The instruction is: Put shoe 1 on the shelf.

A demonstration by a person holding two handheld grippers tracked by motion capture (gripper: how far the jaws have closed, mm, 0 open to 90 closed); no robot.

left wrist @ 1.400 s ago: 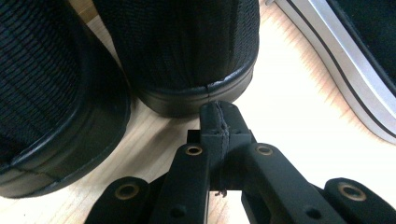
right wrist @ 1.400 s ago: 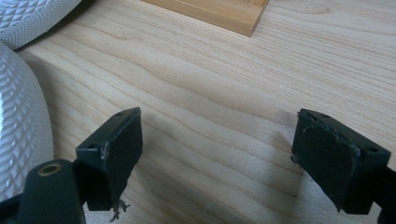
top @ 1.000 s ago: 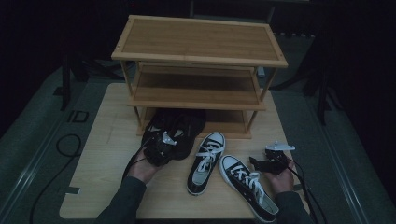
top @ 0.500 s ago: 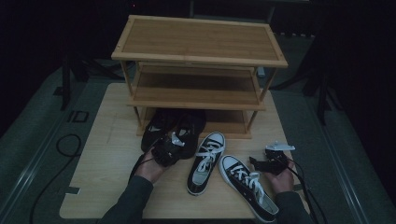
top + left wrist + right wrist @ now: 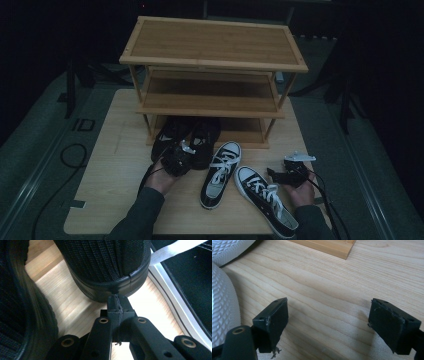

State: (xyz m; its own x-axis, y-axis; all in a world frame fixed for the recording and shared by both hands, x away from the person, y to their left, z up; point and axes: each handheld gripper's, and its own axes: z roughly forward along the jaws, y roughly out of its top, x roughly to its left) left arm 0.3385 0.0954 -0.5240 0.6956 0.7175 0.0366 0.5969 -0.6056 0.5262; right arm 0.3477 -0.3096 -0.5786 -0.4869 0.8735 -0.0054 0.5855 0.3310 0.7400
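Two black shoes (image 5: pixel 167 137) lie side by side at the foot of a three-tier wooden rack (image 5: pixel 215 45). My left gripper (image 5: pixel 179 159) sits at their heels. In the left gripper view it (image 5: pixel 117 306) is shut on the heel tab of the black shoe (image 5: pixel 105 267) nearer the sneakers. A black-and-white sneaker (image 5: pixel 220 175) lies to the right of it, and a second sneaker (image 5: pixel 262 200) lies nearer the front edge. My right gripper (image 5: pixel 280 175) rests low beside that second sneaker. Its jaws (image 5: pixel 329 320) stand wide open over bare wood, with a white toe cap (image 5: pixel 222 307) at their left.
The light wooden table (image 5: pixel 115 190) has free room at its left and front left. A foot of the rack (image 5: pixel 324 246) lies ahead of my right gripper. Cables trail on the dark floor (image 5: pixel 70 155) to the left. The sneaker's white sole edge (image 5: pixel 170 297) runs along the held shoe.
My left gripper has shifted slightly right and toward the front edge at the black shoe's heel. The right gripper has stayed in place.
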